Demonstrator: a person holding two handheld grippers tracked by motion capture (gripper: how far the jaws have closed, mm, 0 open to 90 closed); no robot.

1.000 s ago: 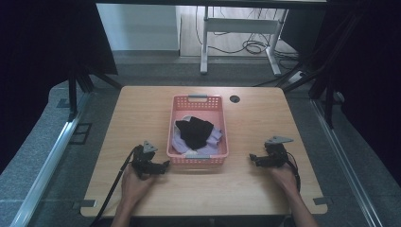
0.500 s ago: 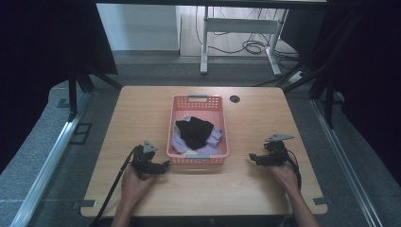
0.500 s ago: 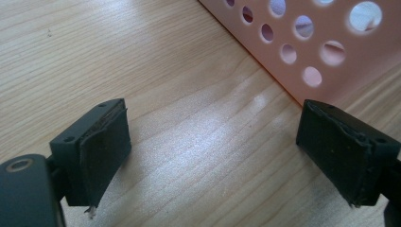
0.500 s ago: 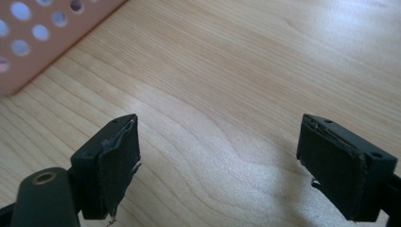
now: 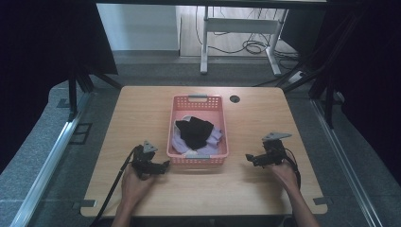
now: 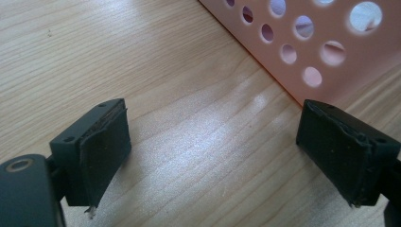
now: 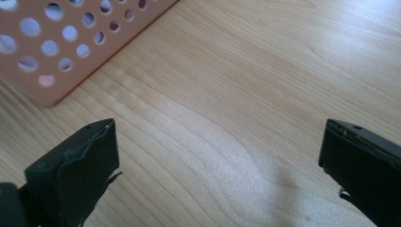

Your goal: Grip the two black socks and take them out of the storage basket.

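A pink perforated basket [image 5: 197, 101] stands mid-table, holding a black cloth [image 5: 194, 131] on top of a lavender one [image 5: 215, 137]. My left gripper [image 5: 163, 165] rests low over the wood just left of the basket's near corner, jaws wide apart and empty; the basket wall [image 6: 302, 38] shows close ahead in the left gripper view. My right gripper [image 5: 249, 158] sits to the basket's right, pointing at it, and its jaws have just been opening, with only bare wood between them. The basket corner [image 7: 52, 52] shows at upper left in the right gripper view.
The wooden table [image 5: 142, 109] has a round cable hole [image 5: 235, 99] beside the basket's far right corner. Cables trail from both grippers toward the near edge. A white desk frame [image 5: 241, 28] and dark curtains stand beyond the table.
The right hand and gripper have shifted slightly on the table. The left hand, basket and cloths stay as they were.
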